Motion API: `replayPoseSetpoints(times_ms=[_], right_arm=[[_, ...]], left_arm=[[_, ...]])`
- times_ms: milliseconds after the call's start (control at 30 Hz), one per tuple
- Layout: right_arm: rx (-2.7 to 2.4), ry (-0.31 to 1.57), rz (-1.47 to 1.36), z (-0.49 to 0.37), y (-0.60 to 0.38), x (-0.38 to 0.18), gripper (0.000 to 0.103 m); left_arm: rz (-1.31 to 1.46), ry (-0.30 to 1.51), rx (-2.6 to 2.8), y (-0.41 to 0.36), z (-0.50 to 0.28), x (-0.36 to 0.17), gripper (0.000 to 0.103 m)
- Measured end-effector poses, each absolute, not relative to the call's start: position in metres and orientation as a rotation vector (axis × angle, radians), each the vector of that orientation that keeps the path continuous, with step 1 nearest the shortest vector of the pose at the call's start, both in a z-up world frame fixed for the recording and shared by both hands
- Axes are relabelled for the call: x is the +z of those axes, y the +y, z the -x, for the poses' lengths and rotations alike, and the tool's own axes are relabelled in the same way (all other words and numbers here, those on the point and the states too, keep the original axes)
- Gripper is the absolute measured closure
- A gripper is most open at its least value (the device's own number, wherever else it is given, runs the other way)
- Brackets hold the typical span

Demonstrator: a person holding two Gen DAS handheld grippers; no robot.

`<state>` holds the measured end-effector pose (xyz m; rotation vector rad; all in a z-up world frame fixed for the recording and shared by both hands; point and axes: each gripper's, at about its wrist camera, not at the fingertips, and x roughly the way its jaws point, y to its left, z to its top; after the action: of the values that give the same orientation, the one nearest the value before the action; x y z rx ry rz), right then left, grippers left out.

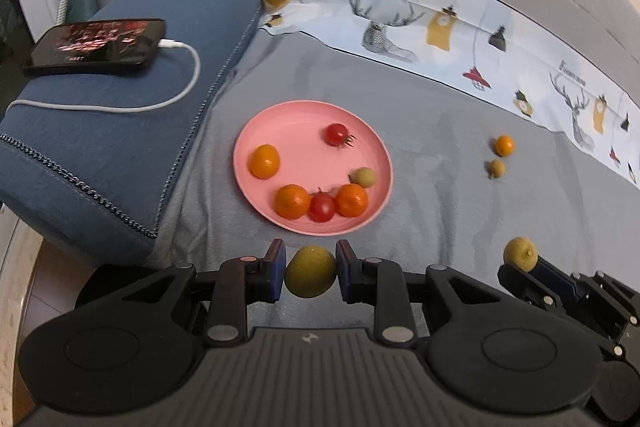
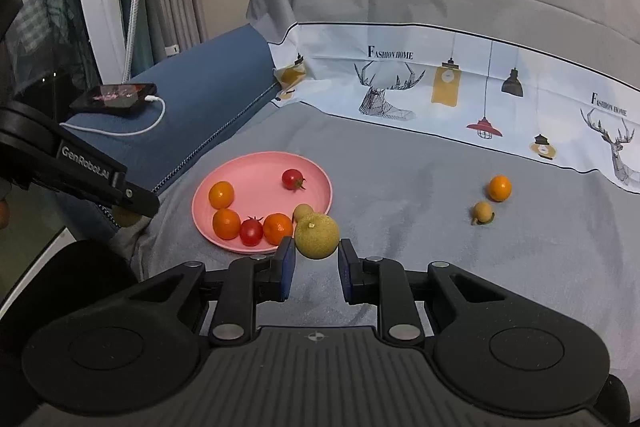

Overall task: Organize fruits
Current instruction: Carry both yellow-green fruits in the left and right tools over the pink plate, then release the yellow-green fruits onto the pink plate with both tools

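Just off the plate's (image 1: 256,131) near rim, over the grey bed, each gripper (image 1: 311,273) (image 2: 317,259) is clamped on a pear (image 1: 310,275) (image 2: 317,235) (both lifted). Next: carry them over the plate, let go.

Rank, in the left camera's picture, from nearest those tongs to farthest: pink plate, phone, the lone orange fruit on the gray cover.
1. Pink plate, just ahead of the left tongs.
2. Orange fruit, far right.
3. Phone, far left on the blue cushion.
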<state>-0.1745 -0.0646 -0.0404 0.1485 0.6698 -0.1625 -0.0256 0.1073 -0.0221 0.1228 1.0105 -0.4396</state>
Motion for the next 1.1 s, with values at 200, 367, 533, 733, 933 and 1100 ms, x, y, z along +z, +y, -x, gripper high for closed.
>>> replayPoseSetpoints(times_ms=[200, 367, 533, 733, 933, 1100], right_arm=[[-0.148, 0.702, -0.131, 0.153, -0.06, -0.046, 0.079], [-0.135, 0.718, -0.132, 0.13, -0.059, -0.052, 0.079], [-0.118, 0.732, -0.121, 0.098, -0.058, -0.062, 0.079], [-0.106, 0.766, -0.112, 0.056, -0.057, -0.081, 0.079], [-0.088, 0.799, -0.107, 0.023, -0.052, -0.097, 0.079], [-0.07, 0.815, -0.095, 0.005, -0.05, -0.106, 0.079]], left_arm=[[-0.116, 1.009, -0.415, 0.113, 0.009, -0.026, 0.073], [-0.109, 1.011, -0.399, 0.106, -0.012, -0.033, 0.073], [-0.114, 0.992, -0.38, 0.095, -0.037, -0.042, 0.073], [-0.138, 1.01, -0.37, 0.078, -0.071, -0.064, 0.073], [-0.16, 1.035, -0.372, 0.063, -0.098, -0.087, 0.073], [-0.177, 1.037, -0.372, 0.055, -0.113, -0.096, 0.073]])
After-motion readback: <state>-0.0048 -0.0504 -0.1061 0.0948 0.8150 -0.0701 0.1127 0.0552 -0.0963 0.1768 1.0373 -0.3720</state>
